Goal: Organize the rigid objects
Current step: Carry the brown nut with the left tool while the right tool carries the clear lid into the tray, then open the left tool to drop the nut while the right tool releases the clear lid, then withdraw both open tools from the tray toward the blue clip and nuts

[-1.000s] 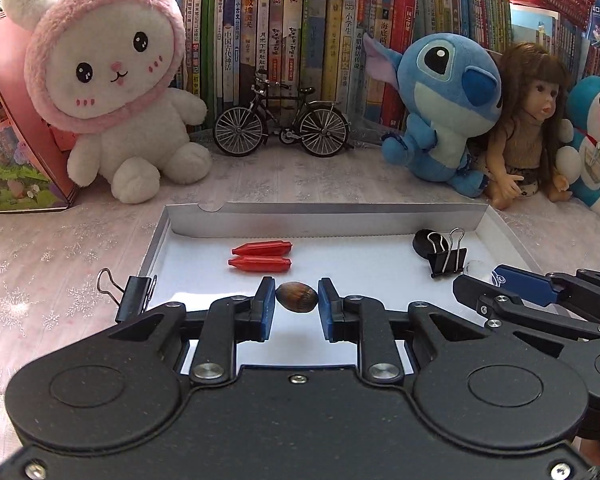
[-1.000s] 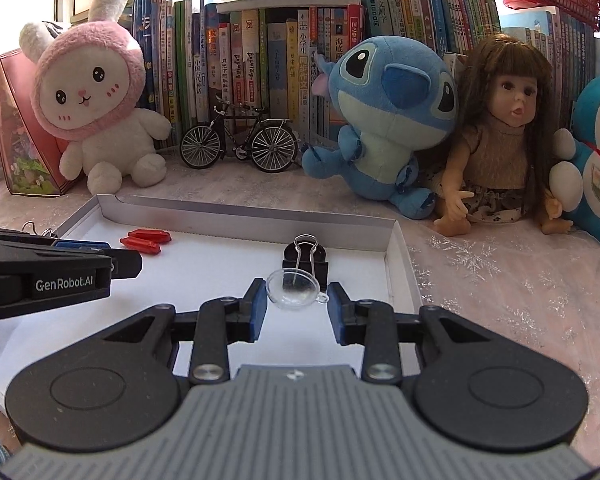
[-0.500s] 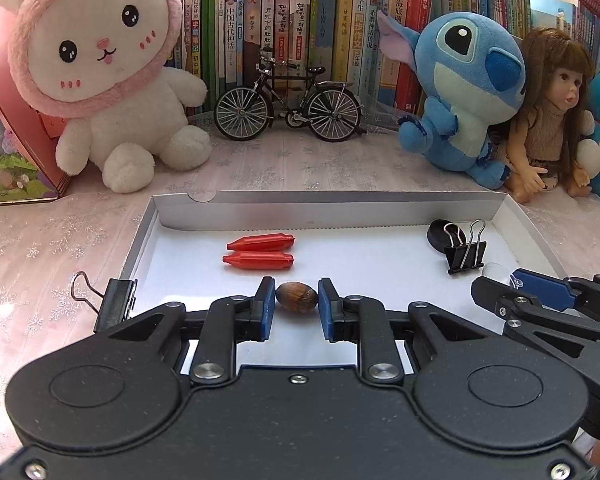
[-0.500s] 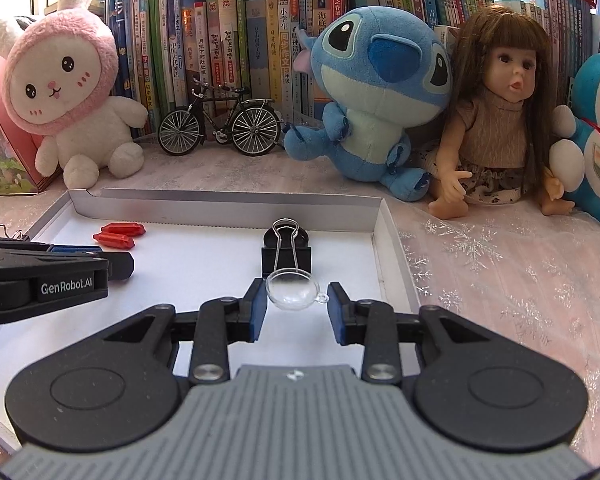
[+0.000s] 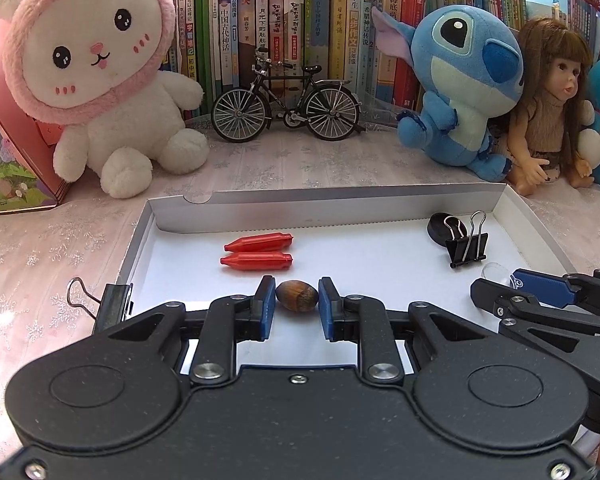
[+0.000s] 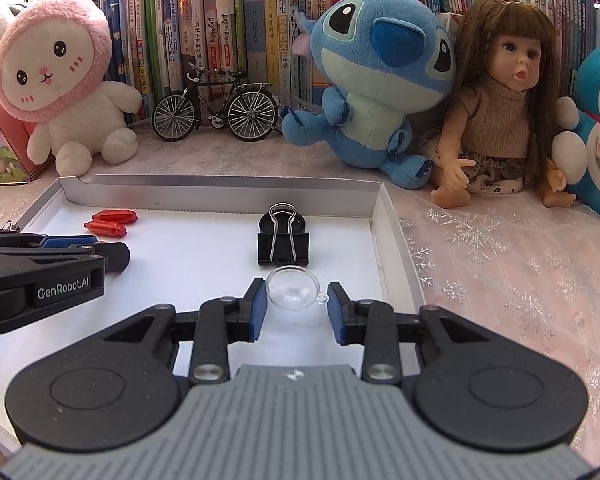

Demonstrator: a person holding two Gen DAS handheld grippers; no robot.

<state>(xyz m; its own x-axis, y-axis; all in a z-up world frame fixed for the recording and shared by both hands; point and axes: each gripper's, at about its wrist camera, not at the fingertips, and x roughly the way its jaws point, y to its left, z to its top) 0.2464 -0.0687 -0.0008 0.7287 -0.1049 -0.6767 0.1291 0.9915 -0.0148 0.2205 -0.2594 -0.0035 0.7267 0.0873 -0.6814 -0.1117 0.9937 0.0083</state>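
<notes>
The left gripper [image 5: 291,301] has its jaws narrow around a brown nut [image 5: 296,296], the pads touching or just shy of its two ends; the nut seems to sit low over the white tray [image 5: 340,208], in front of the two red capsules [image 5: 257,261]. The right gripper [image 6: 296,305] holds its jaws a little wider about a clear cup [image 6: 293,289], the left pad at its rim and the right pad by its small loop handle; whether either pad truly bears on it is hard to tell through the clear plastic.

The nut is round and smooth, held only at its ends, so a slight twist or slackening could let it roll out and off toward the capsules. The cup is the greater risk: a squeeze landing on the little handle could spin it or flick it against the binder clip [image 6: 283,236] just behind, or over the tray's near right wall. The two grippers are also close, and crossing paths could knock one item loose.

Against the earlier frames, both views have drawn nearer the tray's far wall and the toys loom larger. The nut and cup sit between the jaws as before, and the capsules and clip have not shifted.
</notes>
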